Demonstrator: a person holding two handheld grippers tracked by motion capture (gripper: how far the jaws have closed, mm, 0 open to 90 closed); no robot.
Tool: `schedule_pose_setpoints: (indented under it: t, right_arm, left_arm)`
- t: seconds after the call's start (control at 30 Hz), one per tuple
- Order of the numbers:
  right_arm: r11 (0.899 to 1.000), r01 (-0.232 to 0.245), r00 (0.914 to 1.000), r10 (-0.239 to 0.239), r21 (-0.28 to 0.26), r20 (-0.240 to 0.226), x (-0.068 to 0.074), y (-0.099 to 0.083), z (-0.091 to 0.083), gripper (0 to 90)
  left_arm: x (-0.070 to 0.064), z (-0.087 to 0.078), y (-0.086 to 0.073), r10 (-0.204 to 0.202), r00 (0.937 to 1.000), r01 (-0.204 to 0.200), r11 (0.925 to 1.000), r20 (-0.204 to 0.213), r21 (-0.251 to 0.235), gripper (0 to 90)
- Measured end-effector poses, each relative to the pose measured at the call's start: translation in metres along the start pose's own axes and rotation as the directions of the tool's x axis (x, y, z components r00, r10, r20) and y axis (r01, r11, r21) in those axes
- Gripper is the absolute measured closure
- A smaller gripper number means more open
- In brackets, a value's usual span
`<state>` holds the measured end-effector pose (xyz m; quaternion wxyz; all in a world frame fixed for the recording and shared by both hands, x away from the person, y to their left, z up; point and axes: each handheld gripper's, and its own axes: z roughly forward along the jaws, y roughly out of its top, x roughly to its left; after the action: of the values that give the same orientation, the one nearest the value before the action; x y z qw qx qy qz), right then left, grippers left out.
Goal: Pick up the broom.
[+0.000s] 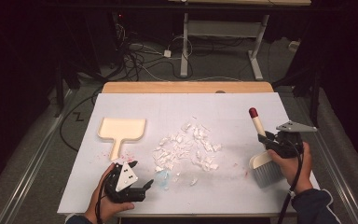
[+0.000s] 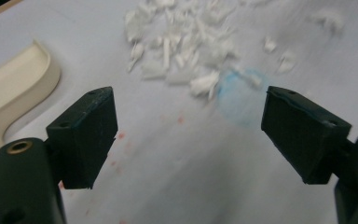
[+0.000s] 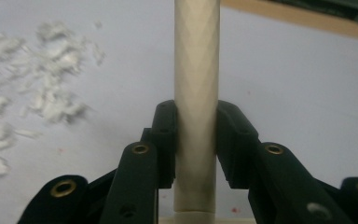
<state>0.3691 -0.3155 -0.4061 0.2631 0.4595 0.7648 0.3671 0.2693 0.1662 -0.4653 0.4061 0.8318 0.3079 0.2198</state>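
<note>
The right gripper (image 3: 195,140) clamps the brush (image 1: 261,158) handle; the left gripper (image 2: 189,130) gapes wide near paper scraps (image 1: 186,147).

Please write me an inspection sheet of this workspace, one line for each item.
Surface: white sheet on a wooden table, with pink specks and a blue smear.
Job's things: brush; cream dustpan; white scraps mid-sheet.
Clutter: nothing seen.
Grippers: left hand-held gripper open, holding nothing; right hand-held gripper shut on the brush handle.
Cables: one trails from the right hand-held gripper; a tangle on the floor.
Surroundings: dark room, white table frame behind.
</note>
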Motion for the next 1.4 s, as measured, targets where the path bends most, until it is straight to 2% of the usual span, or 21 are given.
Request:
schedule_pose_setpoints:
  t: [0.07,0.1,0.13,0.23,0.33,0.43,0.53,0.57,0.67,0.73,0.77,0.83,0.87,0.9,0.93,1.03,1.17,1.27,1.3,1.33,1.4]
  right_arm:
    - [0.998,0.005,0.9998,-0.006,-0.070,-0.017,0.010,0.005,-0.015,71.8]
    - [0.997,0.010,0.9995,-0.013,-0.075,-0.028,0.014,0.008,-0.019,71.9]
    - [0.997,0.010,0.9995,-0.013,-0.075,-0.028,0.014,0.008,-0.019,71.9]
    - [0.992,0.020,0.9984,-0.026,-0.122,-0.050,0.026,0.015,-0.028,71.8]
    - [0.990,0.025,0.9975,-0.034,-0.140,-0.062,0.039,0.020,-0.031,71.8]
    - [0.986,0.052,0.9962,-0.063,-0.160,-0.060,0.055,0.022,-0.034,71.8]
    - [0.982,0.051,0.9955,-0.065,-0.180,-0.069,0.064,0.022,-0.038,71.7]
    - [0.982,0.051,0.9955,-0.065,-0.180,-0.069,0.064,0.022,-0.038,71.7]
    - [0.975,0.062,0.9942,-0.079,-0.213,-0.072,0.076,0.021,-0.044,71.7]
    - [0.974,0.078,0.9905,-0.100,-0.214,-0.094,0.082,0.022,-0.046,71.7]
    - [0.972,0.076,0.9902,-0.100,-0.223,-0.098,0.086,0.022,-0.048,71.6]
    - [0.967,0.080,0.9900,-0.106,-0.242,-0.093,0.089,0.022,-0.050,71.7]
    - [0.966,0.097,0.9878,-0.123,-0.241,-0.095,0.093,0.023,-0.051,71.6]
    - [0.962,0.110,0.9854,-0.138,-0.251,-0.099,0.098,0.024,-0.053,71.5]
    - [0.960,0.115,0.9843,-0.145,-0.254,-0.101,0.101,0.024,-0.054,71.5]
    - [0.955,0.125,0.9839,-0.154,-0.270,-0.091,0.103,0.024,-0.058,71.4]
    - [0.946,0.129,0.9763,-0.173,-0.297,-0.129,0.103,0.026,-0.064,68.8]
    - [0.933,0.153,0.9654,-0.211,-0.325,-0.152,0.105,0.028,-0.066,61.8]
    - [0.933,0.153,0.9654,-0.211,-0.325,-0.152,0.105,0.028,-0.066,61.8]
    - [0.923,0.177,0.9540,-0.246,-0.342,-0.171,0.106,0.029,-0.068,54.7]
    - [0.914,0.212,0.9299,-0.298,-0.347,-0.216,0.107,0.030,-0.069,50.7]
  left_arm:
    - [-0.005,0.001,0.013,-0.029,0.9977,0.031,0.9987,0.061,-0.040,19.1]
    - [-0.016,0.007,0.030,-0.015,0.9943,0.022,0.9977,0.106,-0.064,19.2]
    - [-0.016,0.007,0.030,-0.015,0.9943,0.022,0.9977,0.106,-0.064,19.6]
    - [-0.035,0.020,0.059,-0.001,0.9783,0.024,0.9937,0.207,-0.109,20.0]
    - [-0.058,0.038,0.088,0.020,0.9555,0.025,0.9886,0.294,-0.148,20.7]
    - [-0.082,0.059,0.110,0.035,0.9385,0.032,0.9818,0.343,-0.187,23.3]
    - [-0.107,0.087,0.130,-0.001,0.9150,0.076,0.9824,0.403,-0.170,23.6]
    - [-0.107,0.087,0.130,-0.001,0.9150,0.076,0.9824,0.403,-0.170,24.6]
    - [-0.114,0.105,0.139,-0.052,0.9003,0.126,0.9813,0.432,-0.145,31.4]
    - [-0.116,0.113,0.144,-0.064,0.9063,0.132,0.9818,0.418,-0.137,34.2]
    - [-0.115,0.118,0.145,-0.078,0.8909,0.159,0.9764,0.447,-0.146,38.5]
    - [-0.115,0.120,0.146,-0.077,0.8964,0.155,0.9770,0.437,-0.146,40.4]
    - [-0.116,0.121,0.147,-0.073,0.8964,0.153,0.9766,0.437,-0.151,46.1]
    - [-0.115,0.121,0.147,-0.070,0.8899,0.153,0.9765,0.451,-0.151,55.3]
    - [-0.113,0.119,0.147,-0.062,0.8951,0.140,0.9795,0.441,-0.145,56.3]
    - [-0.107,0.117,0.147,-0.062,0.8938,0.139,0.9801,0.444,-0.142,59.7]
    - [-0.095,0.105,0.147,-0.006,0.8985,0.068,0.9900,0.439,-0.124,63.0]
    - [-0.089,0.095,0.143,0.055,0.9045,-0.004,0.9928,0.423,-0.120,64.6]
    - [-0.089,0.095,0.143,0.055,0.9045,-0.004,0.9928,0.423,-0.120,64.6]
    - [-0.085,0.088,0.140,0.084,0.9034,-0.038,0.9925,0.421,-0.116,64.6]
    - [-0.082,0.085,0.138,0.092,0.9015,-0.046,0.9922,0.423,-0.116,64.6]
